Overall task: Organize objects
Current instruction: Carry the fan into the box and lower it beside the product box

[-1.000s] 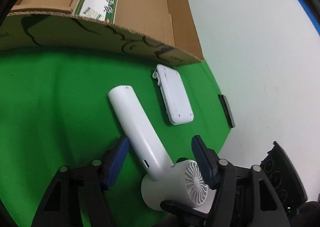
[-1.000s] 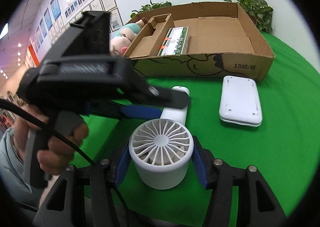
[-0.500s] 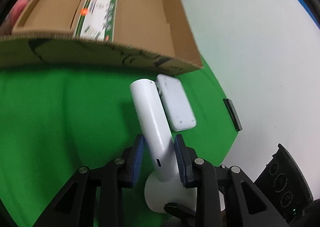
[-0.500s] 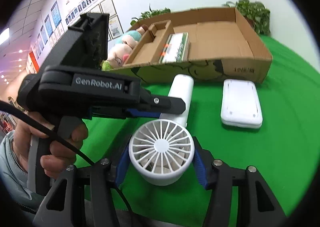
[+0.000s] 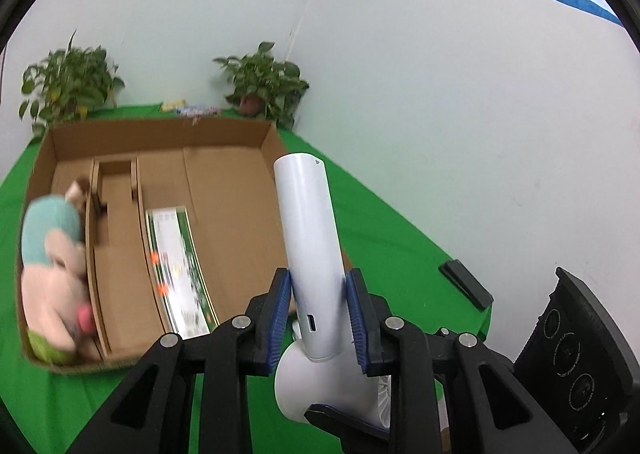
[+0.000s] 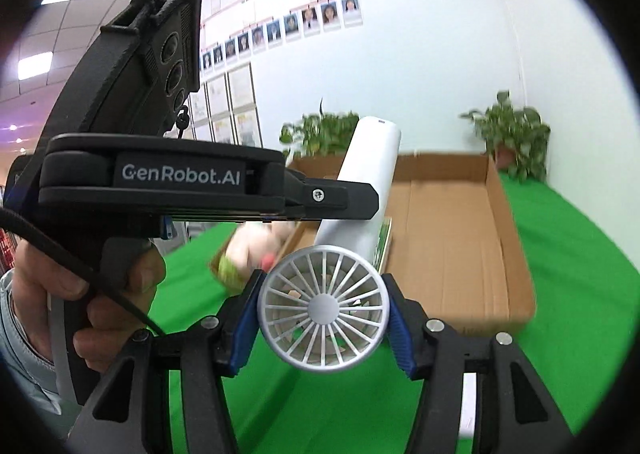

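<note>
A white handheld fan hangs in the air in front of the cardboard box (image 5: 224,133), held at both ends. Its handle (image 5: 308,238) points up and away over the box's front right corner. My left gripper (image 5: 318,282) has its blue pads pressed on the lower handle, and its jaws are closing. In the right wrist view my right gripper (image 6: 323,286) is shut on the round grilled fan head (image 6: 323,310). A person's hand (image 6: 80,294) grips the left gripper's handle at the left of that view.
The box (image 6: 508,234) holds a plush toy (image 5: 52,262) in its left compartment and a green-and-white packet (image 5: 176,266) beside a divider. A black flat object (image 5: 466,282) lies at the green cloth's right edge. Potted plants (image 5: 260,81) stand behind the box against the wall.
The left jaws closed on the fan's handle. Both grippers then rose, lifting the fan off the green cloth and tipping its handle up toward the box.
</note>
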Demonstrator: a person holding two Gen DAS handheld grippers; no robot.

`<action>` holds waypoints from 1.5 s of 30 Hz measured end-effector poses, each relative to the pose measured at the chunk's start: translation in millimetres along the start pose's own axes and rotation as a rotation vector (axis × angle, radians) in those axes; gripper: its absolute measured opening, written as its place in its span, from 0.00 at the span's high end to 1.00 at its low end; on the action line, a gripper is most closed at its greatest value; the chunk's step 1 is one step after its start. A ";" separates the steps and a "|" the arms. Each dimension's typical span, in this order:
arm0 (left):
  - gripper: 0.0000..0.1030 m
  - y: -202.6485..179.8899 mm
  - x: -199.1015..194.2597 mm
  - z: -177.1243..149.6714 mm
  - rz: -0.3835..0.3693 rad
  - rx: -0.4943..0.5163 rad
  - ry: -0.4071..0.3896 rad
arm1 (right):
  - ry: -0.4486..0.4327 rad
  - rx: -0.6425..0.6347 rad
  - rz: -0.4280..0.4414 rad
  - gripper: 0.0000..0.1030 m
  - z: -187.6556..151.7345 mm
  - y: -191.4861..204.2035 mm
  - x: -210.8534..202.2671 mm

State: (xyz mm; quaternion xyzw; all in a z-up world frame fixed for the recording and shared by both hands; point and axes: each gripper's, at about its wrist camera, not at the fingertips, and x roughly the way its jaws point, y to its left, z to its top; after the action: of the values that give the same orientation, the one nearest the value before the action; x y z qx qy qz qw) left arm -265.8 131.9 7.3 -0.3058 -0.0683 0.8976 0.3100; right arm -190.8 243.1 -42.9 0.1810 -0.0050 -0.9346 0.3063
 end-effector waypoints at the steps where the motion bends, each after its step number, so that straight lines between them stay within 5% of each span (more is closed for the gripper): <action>1: 0.76 1.4 -5.9 9.3 0.004 0.008 -0.004 | -0.005 0.002 0.003 0.47 8.9 -3.4 3.5; 6: 0.75 17.0 3.2 61.1 0.015 -0.008 0.009 | 0.028 0.001 0.022 0.47 43.5 -26.7 31.7; 13: 0.75 78.8 70.8 95.8 0.017 -0.158 0.143 | 0.221 0.077 0.084 0.47 62.8 -75.0 98.8; 19: 0.75 112.7 118.0 77.2 -0.009 -0.235 0.219 | 0.318 0.079 0.063 0.47 43.7 -89.3 125.2; 28: 0.75 136.3 177.3 27.5 0.056 -0.278 0.334 | 0.461 0.145 0.087 0.47 -6.9 -109.9 154.4; 38: 0.74 142.8 191.5 25.1 0.083 -0.293 0.376 | 0.526 0.060 -0.006 0.47 -14.8 -101.1 157.2; 45: 0.66 140.4 154.5 25.7 0.115 -0.286 0.288 | 0.542 0.006 -0.054 0.47 -22.5 -88.9 157.4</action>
State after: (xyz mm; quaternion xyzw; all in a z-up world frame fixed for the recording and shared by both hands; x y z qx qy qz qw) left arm -449.2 113.9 -94.1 -0.4755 -0.1325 0.8419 0.2181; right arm -351.5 227.2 -127.3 0.4253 0.0793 -0.8599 0.2709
